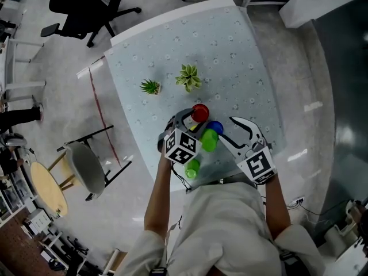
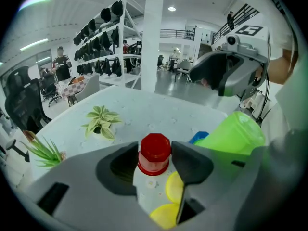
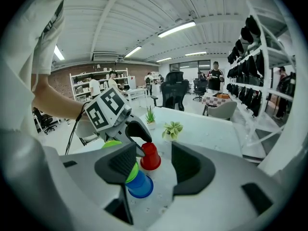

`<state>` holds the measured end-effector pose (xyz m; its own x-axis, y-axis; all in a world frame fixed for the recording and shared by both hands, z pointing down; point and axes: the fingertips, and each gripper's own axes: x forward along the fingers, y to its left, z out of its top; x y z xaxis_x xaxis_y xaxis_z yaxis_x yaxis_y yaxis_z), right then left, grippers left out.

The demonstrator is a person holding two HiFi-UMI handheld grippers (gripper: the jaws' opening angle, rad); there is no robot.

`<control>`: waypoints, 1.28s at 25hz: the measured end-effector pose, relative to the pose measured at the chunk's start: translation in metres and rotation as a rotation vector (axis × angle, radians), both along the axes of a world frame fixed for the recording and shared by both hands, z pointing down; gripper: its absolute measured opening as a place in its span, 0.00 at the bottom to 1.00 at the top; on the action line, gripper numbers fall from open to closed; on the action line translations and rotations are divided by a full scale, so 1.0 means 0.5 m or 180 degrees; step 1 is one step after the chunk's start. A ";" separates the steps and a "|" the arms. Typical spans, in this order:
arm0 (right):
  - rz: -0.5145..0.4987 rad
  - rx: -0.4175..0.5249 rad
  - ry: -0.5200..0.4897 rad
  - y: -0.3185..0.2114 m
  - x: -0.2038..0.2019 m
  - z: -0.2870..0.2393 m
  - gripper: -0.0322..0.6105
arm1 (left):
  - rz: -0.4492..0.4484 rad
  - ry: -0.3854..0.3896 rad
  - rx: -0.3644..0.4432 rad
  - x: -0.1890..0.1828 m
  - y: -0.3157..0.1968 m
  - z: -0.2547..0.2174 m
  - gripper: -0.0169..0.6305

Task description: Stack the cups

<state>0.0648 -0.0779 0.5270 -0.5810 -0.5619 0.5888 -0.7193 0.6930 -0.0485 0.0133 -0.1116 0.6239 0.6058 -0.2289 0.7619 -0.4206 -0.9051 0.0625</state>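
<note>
A red cup (image 1: pixel 200 112) stands upside down on the table between the jaws of my left gripper (image 1: pixel 194 118). In the left gripper view the red cup (image 2: pixel 155 152) sits in the gap of the left gripper (image 2: pixel 155 170) with the pads just off its sides. A blue cup (image 3: pixel 141 186) lies beside it with a green cup (image 3: pixel 129 171) tucked in its mouth. My right gripper (image 3: pixel 155 163) is open just to the right of them with nothing gripped. Yellow cups (image 2: pixel 174 186) lie under the left gripper.
Two small potted plants (image 1: pixel 188 77) (image 1: pixel 150 87) stand further back on the patterned table (image 1: pixel 241 56). Another green cup (image 1: pixel 192 168) lies near the table's front edge. A chair (image 1: pixel 86 165) and an office chair (image 1: pixel 80 4) stand on the floor to the left.
</note>
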 end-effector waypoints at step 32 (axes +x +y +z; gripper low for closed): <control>0.0025 0.0303 0.0068 0.054 -0.022 -0.070 0.37 | -0.0288 0.0139 0.0418 -0.052 0.018 -0.115 0.35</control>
